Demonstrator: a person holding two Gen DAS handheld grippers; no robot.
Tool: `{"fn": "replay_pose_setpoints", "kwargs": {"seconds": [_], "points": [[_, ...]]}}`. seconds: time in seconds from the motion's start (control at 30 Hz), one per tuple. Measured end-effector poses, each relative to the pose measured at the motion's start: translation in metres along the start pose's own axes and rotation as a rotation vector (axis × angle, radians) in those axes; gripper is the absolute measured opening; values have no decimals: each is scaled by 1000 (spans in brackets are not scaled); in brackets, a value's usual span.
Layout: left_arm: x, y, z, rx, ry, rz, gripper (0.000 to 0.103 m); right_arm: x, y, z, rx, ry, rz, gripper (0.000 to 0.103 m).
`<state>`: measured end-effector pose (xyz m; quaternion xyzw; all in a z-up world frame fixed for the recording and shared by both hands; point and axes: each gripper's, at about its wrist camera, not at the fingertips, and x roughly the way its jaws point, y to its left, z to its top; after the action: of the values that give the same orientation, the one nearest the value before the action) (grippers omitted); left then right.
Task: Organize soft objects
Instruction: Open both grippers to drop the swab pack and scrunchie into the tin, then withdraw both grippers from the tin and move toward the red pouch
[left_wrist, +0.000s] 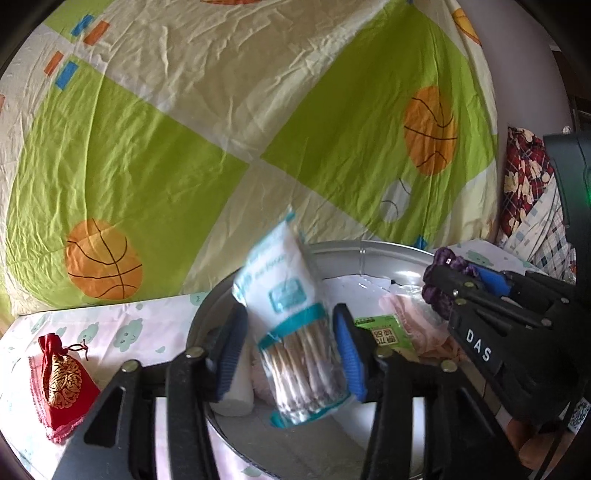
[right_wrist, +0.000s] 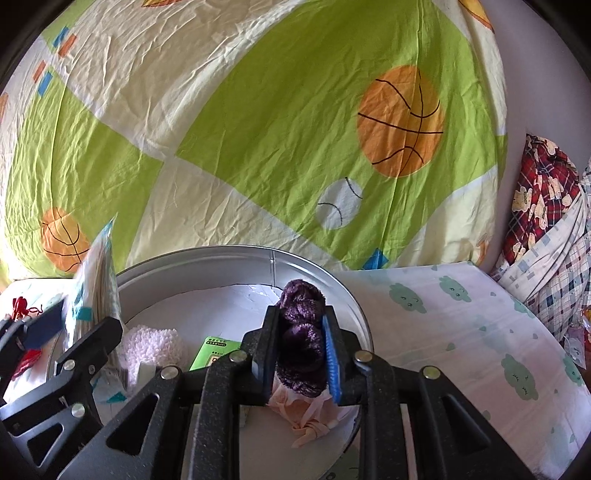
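At the far left of the cloud-print mat (left_wrist: 122, 332), a red embroidered pouch (left_wrist: 61, 384) lies flat, well apart from the round metal tin (left_wrist: 369, 248) that sits further right on the same mat. Behind both hangs a green and cream sheet (left_wrist: 184, 147) printed with basketballs.

Over the tin's left rim the left gripper (left_wrist: 291, 354) stands with its blue pads spread. A blurred packet of cotton swabs (left_wrist: 291, 325) is between them, tilted, and the pads do not visibly press on it.

Inside the tin lie a white roll (left_wrist: 240, 391) by the left wall, a pale fluffy piece (right_wrist: 151, 347), a green packet (right_wrist: 214, 352) near the middle and a pink cloth item (right_wrist: 306, 417) toward the near right edge.

Above that pink item, the right gripper (right_wrist: 299, 354) pinches a purple velvet scrunchie (right_wrist: 301, 339), its pads pressed into both sides of it.

Past the tin's right rim the mat runs bare to a pile of checked and bear-print fabric (right_wrist: 546, 221) at the right edge.
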<state>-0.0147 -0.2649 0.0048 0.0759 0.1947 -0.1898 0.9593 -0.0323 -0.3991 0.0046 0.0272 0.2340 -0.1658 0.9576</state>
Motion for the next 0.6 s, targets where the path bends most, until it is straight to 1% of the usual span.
{"fn": "replay_pose_setpoints", "kwargs": {"seconds": [0.03, 0.07, 0.1, 0.13, 0.17, 0.2, 0.27, 0.37, 0.5, 0.6], "points": [[-4, 0, 0, 1, -18, 9, 86, 0, 1, 0, -5, 2, 5, 28], [-8, 0, -1, 0, -38, 42, 88, 0, 2, 0, -6, 3, 1, 31], [-11, 2, -1, 4, -56, 69, 96, -1, 1, 0, 2, 0, -9, 46], [-15, 4, -1, 10, -78, 95, 103, -2, 0, 0, 11, -2, -18, 67], [-20, 8, -1, 10, -100, 119, 103, -3, -3, 0, 27, -9, -33, 77], [-22, 12, -1, 6, -117, 134, 103, -5, -5, 0, 41, -22, -31, 83], [-26, 19, 0, -8, -121, 155, 103, -10, -6, 1, 51, -38, -5, 83], [-29, 30, -3, -15, -105, 170, 103, -14, -1, 1, 35, -49, -11, 83], [-35, 42, -7, 15, -114, 233, 103, -17, 5, -2, 34, -45, 4, 83], [-40, 57, -10, 9, -120, 270, 103, -21, 8, -4, 33, -57, 16, 83]]}}
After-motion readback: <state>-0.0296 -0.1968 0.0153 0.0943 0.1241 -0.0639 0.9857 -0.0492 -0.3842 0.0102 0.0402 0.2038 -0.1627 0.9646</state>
